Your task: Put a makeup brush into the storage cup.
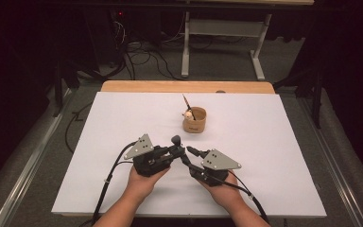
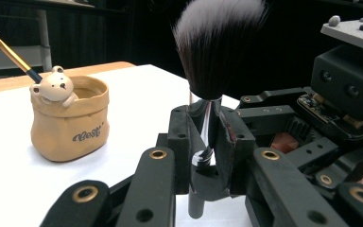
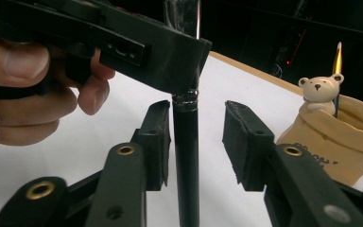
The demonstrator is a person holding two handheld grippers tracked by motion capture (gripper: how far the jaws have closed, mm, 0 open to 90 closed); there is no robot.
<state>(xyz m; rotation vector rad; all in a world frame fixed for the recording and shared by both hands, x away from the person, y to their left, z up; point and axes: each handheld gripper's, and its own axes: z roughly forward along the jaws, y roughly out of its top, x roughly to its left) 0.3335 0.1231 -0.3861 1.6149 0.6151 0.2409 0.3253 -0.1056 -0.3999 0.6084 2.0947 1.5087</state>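
While the left gripper (image 2: 207, 156) clamps the makeup brush (image 2: 212, 71) at its shiny metal ferrule, the brush stands upright at centre frame of the left gripper view: a full, rounded head of dark bristles fading to pale tips at top centre, a chrome collar below it, then a slim black handle running down between the jaws toward the bottom edge. Pads press the ferrule from both sides; grip is narrow and firm. In the high view the brush (image 1: 175, 140) sits just below centre frame, over the white table cover (image 1: 123, 123), between the left gripper (image 1: 172, 152) and the right gripper (image 1: 189, 158), which meet tip to tip. In the right gripper view the black handle (image 3: 186, 161) runs vertically through the middle, with the right gripper (image 3: 196, 144) partly open around it: the left pad lies just beside or against the handle, cannot tell which; the right pad stands clearly apart. Left hand (image 3: 33, 90) shows at upper left of that view. Tan bag-shaped holder (image 1: 194, 120) with a small bear figure (image 2: 56, 86) on its rim sits above centre in the high view, a thin gold-and-black brush (image 2: 9, 53) leaning out of it.
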